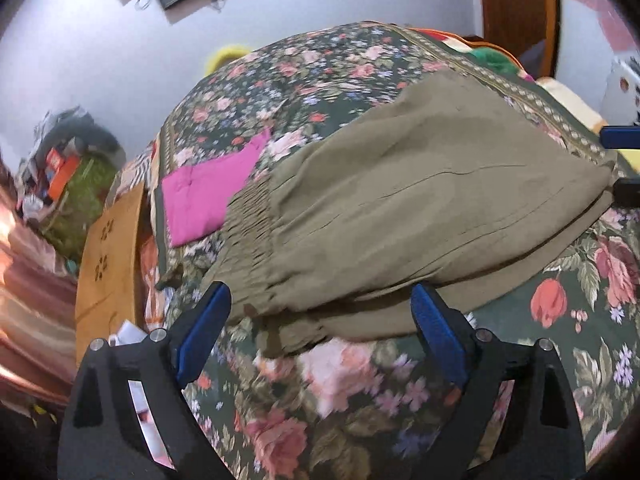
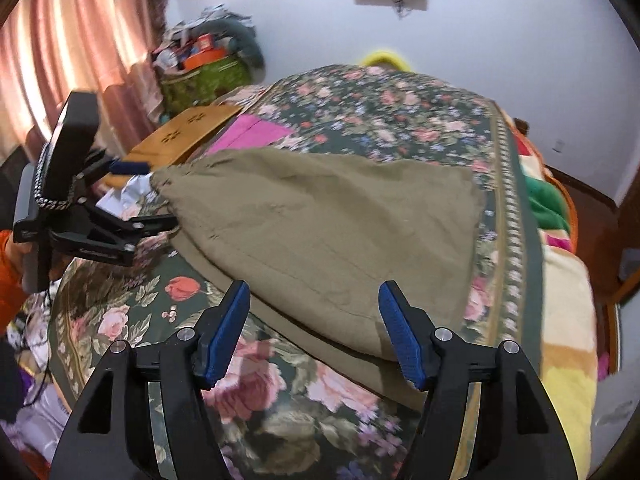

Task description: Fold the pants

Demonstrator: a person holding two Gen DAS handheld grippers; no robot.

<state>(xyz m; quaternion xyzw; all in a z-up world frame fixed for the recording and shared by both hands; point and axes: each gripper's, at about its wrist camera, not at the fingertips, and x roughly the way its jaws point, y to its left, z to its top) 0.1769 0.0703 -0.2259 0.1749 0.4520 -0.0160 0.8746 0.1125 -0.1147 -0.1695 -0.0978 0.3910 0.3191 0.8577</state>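
Left gripper (image 1: 320, 312): blue-padded jaws apart, nothing between them, poised over the gathered waistband edge. Right gripper (image 2: 314, 316): jaws apart too, empty, at the near hem. Olive-drab cotton pants (image 1: 400, 200) lie folded into a soft, creased wedge on the dark floral quilted bedspread (image 1: 320, 400) (a fold looks laid down). Next, likely: regrip an edge for another fold. Flat magenta cloth (image 1: 208, 196) lies beyond.

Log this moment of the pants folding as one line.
pants: olive, folded over, flat on floral bedspread | left tool: open, empty | right tool: open, empty | pink cloth: beside waistband
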